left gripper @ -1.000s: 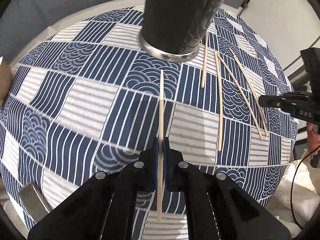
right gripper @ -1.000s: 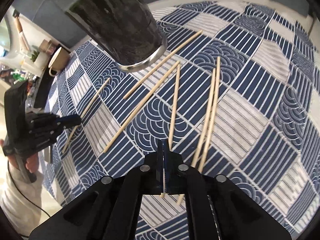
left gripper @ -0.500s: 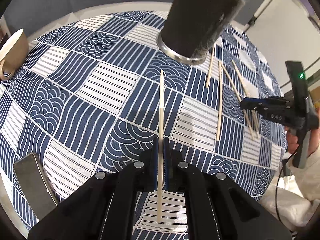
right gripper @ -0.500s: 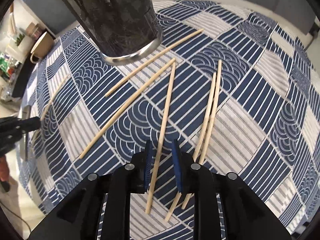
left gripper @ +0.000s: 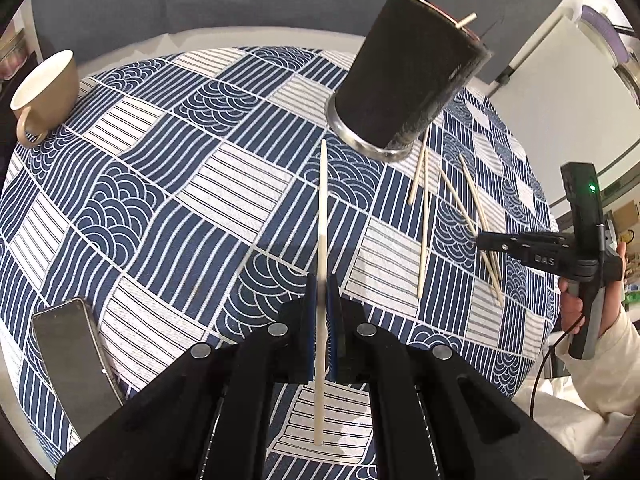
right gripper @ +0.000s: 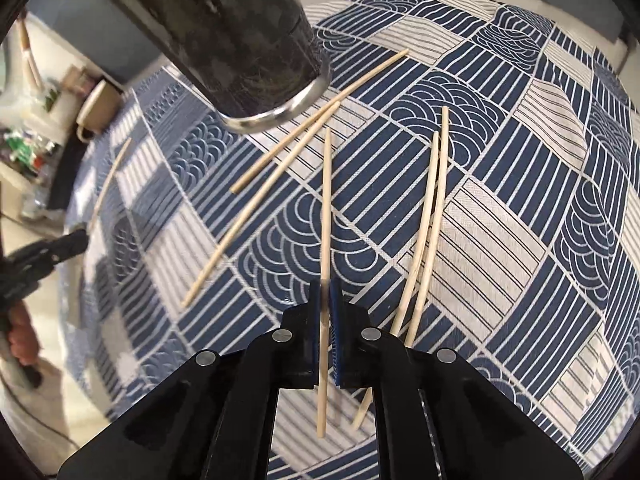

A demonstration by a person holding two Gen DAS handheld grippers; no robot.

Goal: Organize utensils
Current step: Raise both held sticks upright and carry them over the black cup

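Observation:
My left gripper is shut on a pale wooden chopstick and holds it above the cloth, tip toward the black cylindrical holder, where a few chopsticks stand. My right gripper is shut on another chopstick whose far end points at the holder. Two chopsticks lie just right of it, and two more lie to the left. In the left wrist view the right gripper hovers over the loose chopsticks.
A blue and white patterned cloth covers the round table. A tan cup stands at the far left edge. A flat metallic object lies at the near left. A person's hand and pale sleeve are at the right.
The left gripper rose and drew back from the holder with its chopstick. The right gripper opened around a chopstick, then shut on it.

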